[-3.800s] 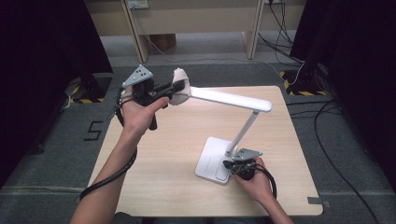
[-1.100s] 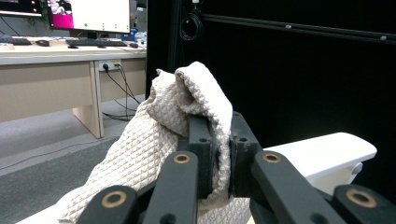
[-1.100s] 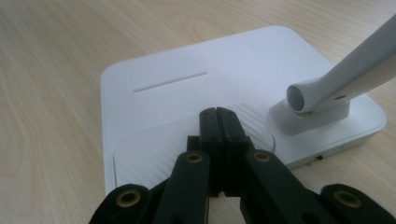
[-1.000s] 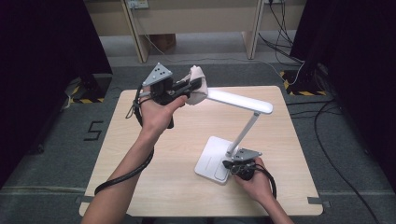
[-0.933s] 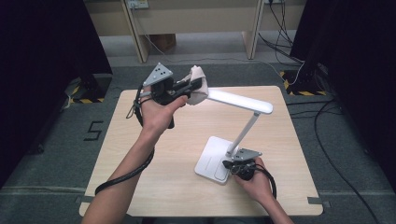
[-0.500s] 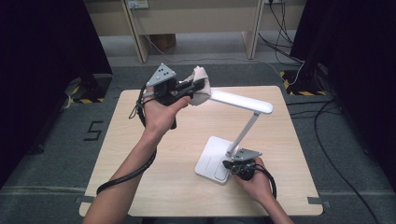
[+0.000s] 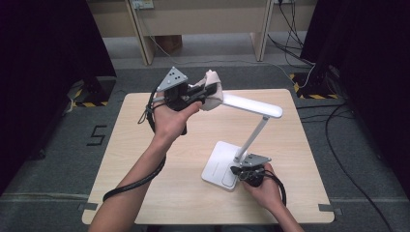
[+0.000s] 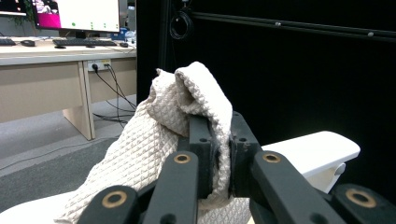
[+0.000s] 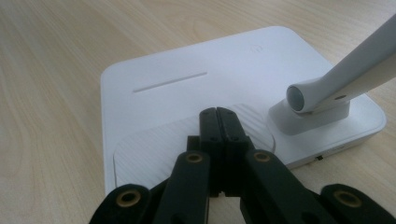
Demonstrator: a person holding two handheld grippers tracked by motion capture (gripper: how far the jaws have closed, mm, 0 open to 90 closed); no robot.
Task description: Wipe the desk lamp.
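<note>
At the left of the high view, the left gripper (image 7: 205,93) is held up over the far left part of the wooden table (image 7: 145,159), its jaws clamped on a cream waffle-weave cloth (image 7: 212,89) that bunches above and beside them. In the left gripper view the cloth (image 8: 173,135) drapes down onto the lamp head (image 8: 313,149) just beyond the jaws. The cloth sits on the left end of the lamp head (image 7: 251,105), a long white bar whose long axis runs from far left toward near right, sloping slightly down to the right. From its right end a slim arm (image 7: 251,137) slants down and leftward to the white square base (image 7: 220,166). The right gripper (image 7: 244,172) rests low at the base's near right corner; its jaws are together, tips lying on the ribbed pad (image 9: 154,149) of the base (image 9: 187,74) beside the arm's hinge (image 9: 310,100).
</note>
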